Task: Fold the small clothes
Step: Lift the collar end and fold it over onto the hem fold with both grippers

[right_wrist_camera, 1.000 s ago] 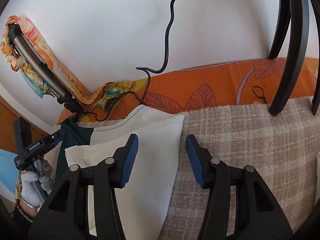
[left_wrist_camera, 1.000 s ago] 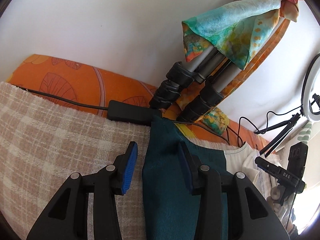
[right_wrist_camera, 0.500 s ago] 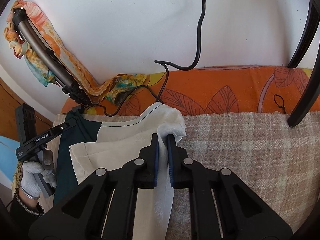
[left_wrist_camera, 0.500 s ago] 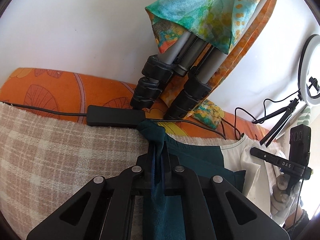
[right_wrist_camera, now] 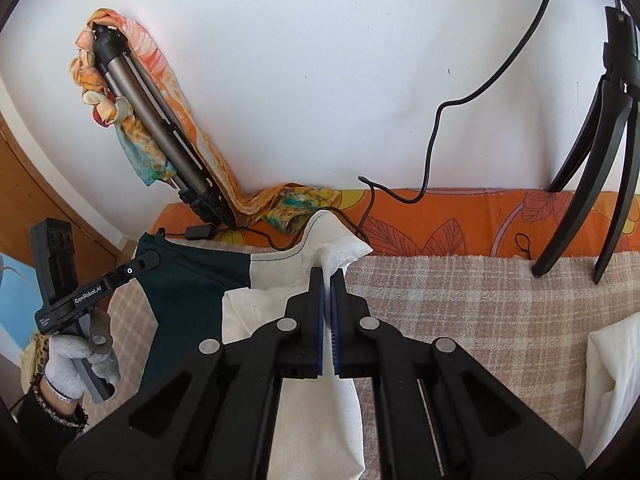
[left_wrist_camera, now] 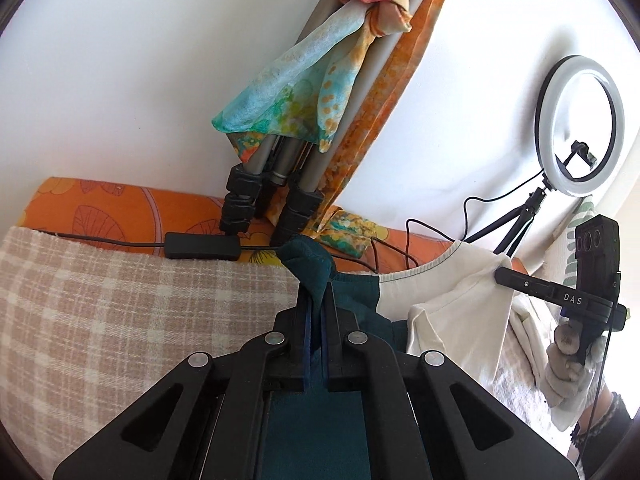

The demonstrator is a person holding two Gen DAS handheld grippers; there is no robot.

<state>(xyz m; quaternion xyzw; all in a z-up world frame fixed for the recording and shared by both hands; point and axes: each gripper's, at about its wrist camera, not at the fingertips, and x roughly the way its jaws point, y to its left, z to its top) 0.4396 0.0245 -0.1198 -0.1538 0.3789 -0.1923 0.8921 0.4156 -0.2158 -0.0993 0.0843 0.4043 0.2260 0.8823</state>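
Observation:
A small shirt, half dark teal (left_wrist_camera: 316, 268) and half cream (right_wrist_camera: 280, 276), is held up off a beige checked blanket (left_wrist_camera: 120, 312). My left gripper (left_wrist_camera: 315, 300) is shut on the teal corner. My right gripper (right_wrist_camera: 329, 280) is shut on the cream corner (right_wrist_camera: 340, 252). Each gripper shows in the other's view: the right one (left_wrist_camera: 560, 296) pinching the cream cloth, the left one (right_wrist_camera: 100, 284) in a gloved hand at the teal edge. The shirt hangs between them, its lower part hidden behind the grippers.
A folded tripod wrapped in a colourful scarf (left_wrist_camera: 288, 120) leans on the white wall. A black power adapter (left_wrist_camera: 202, 245) and cables lie on the orange cushion (right_wrist_camera: 460, 216). A ring light (left_wrist_camera: 580, 120) on black tripod legs (right_wrist_camera: 592, 160) stands at the right. White cloth (right_wrist_camera: 612, 380) lies at the right edge.
A second ago both grippers were open around the shirt's top corners. Both have closed on them and have lifted the shirt up off the blanket.

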